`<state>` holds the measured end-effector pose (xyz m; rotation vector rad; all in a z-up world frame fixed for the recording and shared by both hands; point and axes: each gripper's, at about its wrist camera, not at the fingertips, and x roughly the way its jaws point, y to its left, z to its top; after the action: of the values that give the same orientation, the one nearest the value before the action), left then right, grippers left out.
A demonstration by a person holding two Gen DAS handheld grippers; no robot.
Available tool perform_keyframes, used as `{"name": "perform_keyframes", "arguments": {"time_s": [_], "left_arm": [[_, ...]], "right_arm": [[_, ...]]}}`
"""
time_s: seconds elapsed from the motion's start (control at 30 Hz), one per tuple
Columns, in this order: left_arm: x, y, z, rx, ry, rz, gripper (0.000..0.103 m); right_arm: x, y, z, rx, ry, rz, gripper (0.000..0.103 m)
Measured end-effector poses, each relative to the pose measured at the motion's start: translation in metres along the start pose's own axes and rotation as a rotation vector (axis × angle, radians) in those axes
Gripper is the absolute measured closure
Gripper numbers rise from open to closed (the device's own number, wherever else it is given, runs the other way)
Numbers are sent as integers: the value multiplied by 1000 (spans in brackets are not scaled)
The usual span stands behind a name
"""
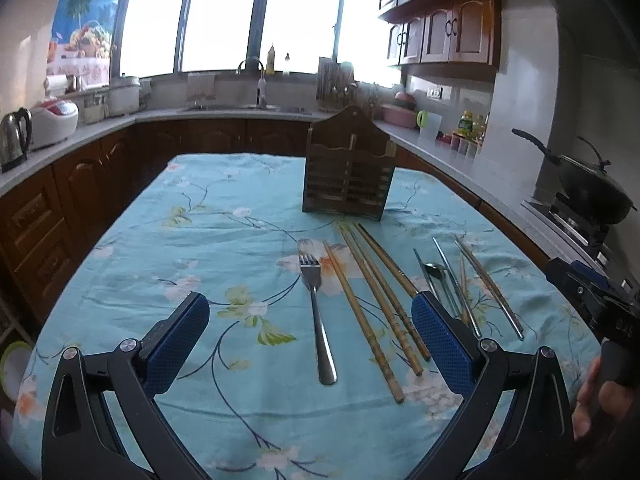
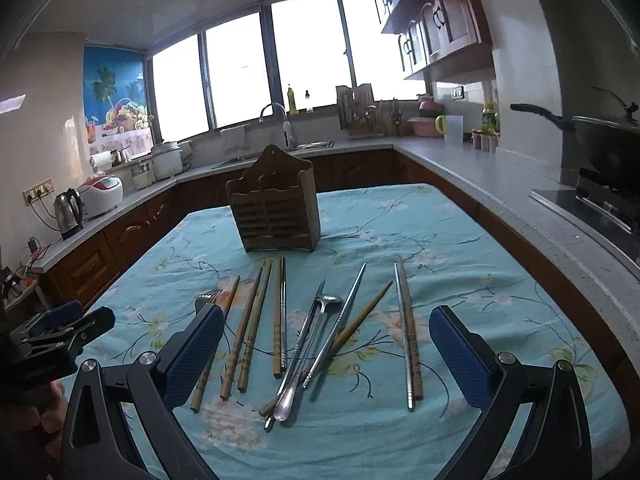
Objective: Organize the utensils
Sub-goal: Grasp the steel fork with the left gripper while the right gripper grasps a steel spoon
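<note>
A slatted wooden utensil holder [image 1: 347, 172] [image 2: 276, 208] stands upright mid-table, with nothing visible in it. In front of it lie a steel fork [image 1: 318, 312] [image 2: 208, 295], several wooden chopsticks [image 1: 372, 308] [image 2: 248, 332], a steel spoon [image 1: 436, 276] [image 2: 310, 344] crossed with metal chopsticks, and a further pair of chopsticks [image 1: 494, 292] [image 2: 406, 336] at the right. My left gripper [image 1: 310, 300] hovers open above the fork and wooden chopsticks. Over the spoon pile, my right gripper [image 2: 327, 311] is open too. Neither holds anything.
A turquoise floral cloth [image 1: 208, 216] covers the table. Counters wrap around it: kettle [image 1: 14, 136] and rice cooker at left, sink [image 1: 248, 108] at the back, wok [image 1: 592, 188] on the stove at right. A hand [image 1: 592, 396] holds the right gripper's handle.
</note>
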<state>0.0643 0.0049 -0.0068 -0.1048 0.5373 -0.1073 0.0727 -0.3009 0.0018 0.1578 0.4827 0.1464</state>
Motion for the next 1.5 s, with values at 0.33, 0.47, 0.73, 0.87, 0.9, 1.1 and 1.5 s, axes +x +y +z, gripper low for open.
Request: {"name": "perform_keyframes", "arguments": {"time_s": [0.33,0.47,0.73,0.87,0.9,1.1,1.5], "left_arm": [[49,15,15,-43,144,-58,24],[68,18,19,-60,200,-91,36],[116,19,21,-91,336,-161,56],[134,19,21,-93,380,-172,61],[138,19,21,-91,390,-170,62],[160,20,19,-94,452,-194,69],[174,21,25,-87,456,-236,86]], "right_arm": [[46,-4,14,48,110,67,18],[73,-10,14,115,210,124,43],[126,-13,12,158,379,200,74],[141,-17,11,182,429,195,79],[145,-18,9,188,445,192,79],[160,-21,2,209,502,196,79],[181,-28,4,243,538,228,97]]}}
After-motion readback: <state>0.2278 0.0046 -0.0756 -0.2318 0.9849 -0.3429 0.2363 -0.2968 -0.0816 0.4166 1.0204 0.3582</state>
